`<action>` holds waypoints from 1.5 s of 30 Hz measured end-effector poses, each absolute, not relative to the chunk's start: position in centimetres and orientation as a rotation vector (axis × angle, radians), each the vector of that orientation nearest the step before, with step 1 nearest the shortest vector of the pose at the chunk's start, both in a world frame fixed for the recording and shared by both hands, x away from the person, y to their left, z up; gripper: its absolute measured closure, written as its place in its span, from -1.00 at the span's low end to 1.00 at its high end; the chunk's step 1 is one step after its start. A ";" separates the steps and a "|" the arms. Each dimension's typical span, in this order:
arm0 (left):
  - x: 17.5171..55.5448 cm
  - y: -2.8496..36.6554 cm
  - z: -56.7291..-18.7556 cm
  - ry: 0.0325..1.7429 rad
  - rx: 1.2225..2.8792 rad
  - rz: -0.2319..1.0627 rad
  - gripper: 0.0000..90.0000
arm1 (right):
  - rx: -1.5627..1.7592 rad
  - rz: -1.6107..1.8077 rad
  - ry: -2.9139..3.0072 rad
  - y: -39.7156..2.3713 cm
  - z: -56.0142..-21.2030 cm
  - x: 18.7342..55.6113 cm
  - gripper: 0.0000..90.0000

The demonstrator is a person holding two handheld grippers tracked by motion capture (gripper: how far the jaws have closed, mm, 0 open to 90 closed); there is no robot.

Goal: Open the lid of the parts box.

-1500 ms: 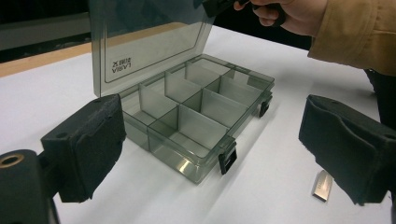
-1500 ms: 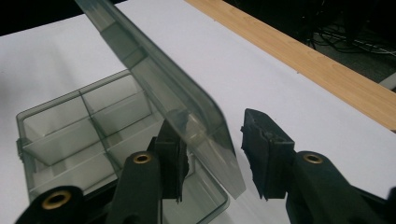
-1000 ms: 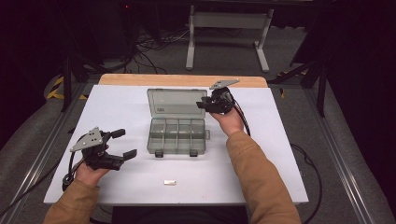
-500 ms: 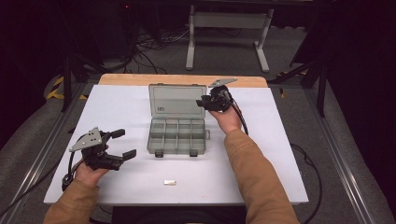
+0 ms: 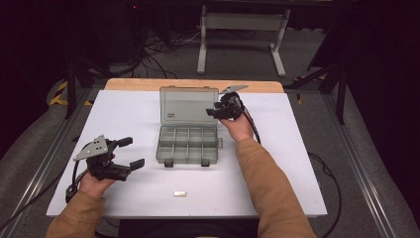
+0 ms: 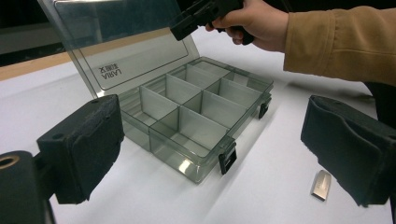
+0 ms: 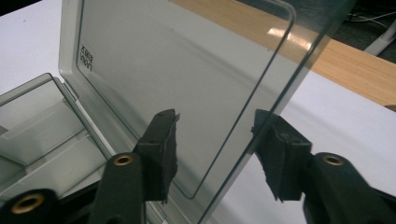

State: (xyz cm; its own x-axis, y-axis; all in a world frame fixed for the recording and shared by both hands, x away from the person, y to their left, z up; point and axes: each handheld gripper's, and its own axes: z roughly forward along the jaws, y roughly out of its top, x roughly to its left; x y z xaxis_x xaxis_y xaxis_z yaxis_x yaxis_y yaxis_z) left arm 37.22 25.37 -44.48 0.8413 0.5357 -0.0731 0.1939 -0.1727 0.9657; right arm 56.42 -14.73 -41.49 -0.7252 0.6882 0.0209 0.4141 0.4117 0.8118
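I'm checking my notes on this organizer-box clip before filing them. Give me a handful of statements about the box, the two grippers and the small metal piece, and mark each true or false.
1. The organizer box has its lid raised. True.
2. The right gripper is clamped shut on the lid. False: the lid's edge stands between its jaws, which have just been opening, with gaps showing at both pads.
3. The left gripper holds the small metal piece. False: its jaws are open and hold nothing; the piece lies on the white table.
4. The compartments that can be seen are empty. True.
5. The metal piece lies inside the box. False: it lies in front of it.
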 end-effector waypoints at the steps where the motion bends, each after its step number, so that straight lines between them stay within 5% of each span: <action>1: 37.2 25.3 -44.5 0.564 1.747 0.334 -0.85 | 0.958 1.220 2.356 -14.7 -41.6 56.5 0.02; 19: 37.2 25.4 -44.5 0.566 1.749 0.329 -0.85 | 1.060 1.193 2.416 -14.3 -43.8 57.5 -0.28; 45: 37.3 25.4 -44.5 0.566 1.745 0.324 -0.86 | 1.160 1.177 2.446 -15.1 -44.4 57.8 -0.33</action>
